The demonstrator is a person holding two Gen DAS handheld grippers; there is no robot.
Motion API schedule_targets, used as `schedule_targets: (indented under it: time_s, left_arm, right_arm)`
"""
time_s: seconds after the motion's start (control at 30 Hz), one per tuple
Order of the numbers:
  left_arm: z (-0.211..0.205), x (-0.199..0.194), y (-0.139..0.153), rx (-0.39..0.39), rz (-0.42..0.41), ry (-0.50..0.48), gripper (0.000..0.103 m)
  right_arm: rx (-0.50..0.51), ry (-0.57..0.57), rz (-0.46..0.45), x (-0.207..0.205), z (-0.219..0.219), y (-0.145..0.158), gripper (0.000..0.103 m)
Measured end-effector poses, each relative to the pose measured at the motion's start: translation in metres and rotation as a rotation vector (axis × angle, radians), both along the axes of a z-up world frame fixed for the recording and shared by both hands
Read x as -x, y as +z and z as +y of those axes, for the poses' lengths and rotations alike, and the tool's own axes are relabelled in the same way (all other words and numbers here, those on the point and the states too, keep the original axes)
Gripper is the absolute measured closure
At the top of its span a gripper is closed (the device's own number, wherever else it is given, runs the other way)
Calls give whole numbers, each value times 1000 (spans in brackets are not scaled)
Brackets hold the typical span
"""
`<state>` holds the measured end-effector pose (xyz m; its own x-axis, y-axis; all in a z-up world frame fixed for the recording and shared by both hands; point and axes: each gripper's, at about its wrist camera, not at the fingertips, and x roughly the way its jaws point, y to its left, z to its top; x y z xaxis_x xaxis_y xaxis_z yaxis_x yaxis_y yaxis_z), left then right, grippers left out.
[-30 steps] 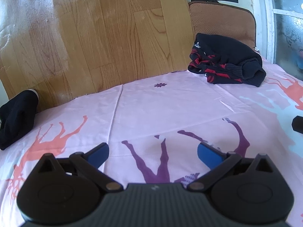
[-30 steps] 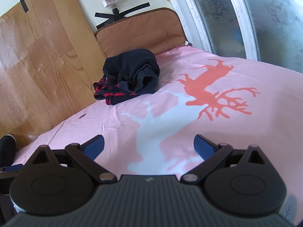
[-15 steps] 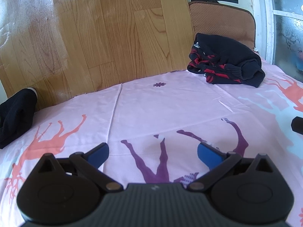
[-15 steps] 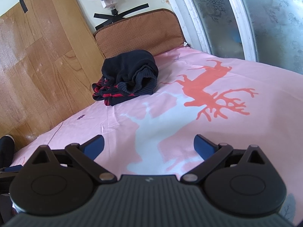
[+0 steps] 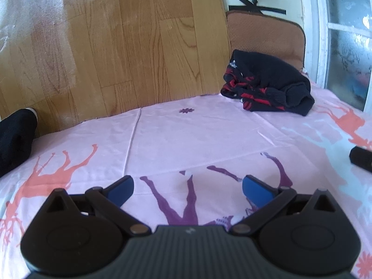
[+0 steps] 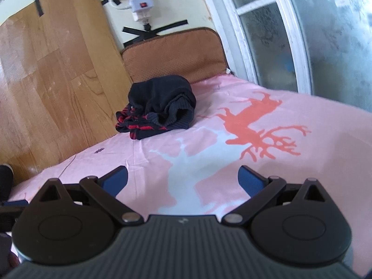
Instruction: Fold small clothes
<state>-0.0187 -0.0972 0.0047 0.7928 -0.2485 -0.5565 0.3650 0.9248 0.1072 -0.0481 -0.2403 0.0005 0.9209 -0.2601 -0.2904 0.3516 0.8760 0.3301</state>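
Left claw wide open, blue fingertips spread apart above the pink sheet, gripping nothing. Low over a purple deer print on the near part of the sheet. Right claw likewise wide open and empty, blue fingertips hovering over a pale blue deer print.

Far side of the sheet: a bundled dark garment with red stripes, lying crumpled against the brown cushion that stands upright at the back. Seen in the right wrist view too, the same bundled dark garment with red stripes far left of centre, well apart from both claws, with the brown cushion just behind it. Ribbed dark cuff or hem rolled toward the near side, red-patterned layer showing underneath at the left.

Far left edge of the left wrist view: a second black cloth item resting on the sheet beside the wood-grain panel; shape too cut off to tell what it is. At the right edge of that view, a dark tip of the other tool just entering.

Orange deer print to the right of the garment. Frosted window on the far right, white power strip taped to the wall above the cushion with black tape strips.
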Motion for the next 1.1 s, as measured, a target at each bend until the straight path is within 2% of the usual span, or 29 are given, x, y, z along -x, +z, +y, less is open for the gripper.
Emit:
schedule_targets:
  time_s: [0.17,0.27,0.5,0.73,0.87,1.1]
  left_arm:
    - [6,0,1,39,-10,22,0]
    - [6,-1,1,37,-14,30,0]
    - [4,1,1,16,-38,36,0]
    - [11,-9,-1,35,36,58,0]
    - [15,-11,-1,51,51,76,0]
    - [8,-10,-2,13,70,38,0]
  right_arm:
    - [107,16,5,-2,16,5,1]
    - [130,-2,-3,-1,19,6,1]
    - [105,-43,-30,3,16,6,0]
    - [62,-27,-12,2,15,4,0]
    - [29,-23,11,-1,12,2,0]
    - [-6,-13,22,-2,9,0,0]
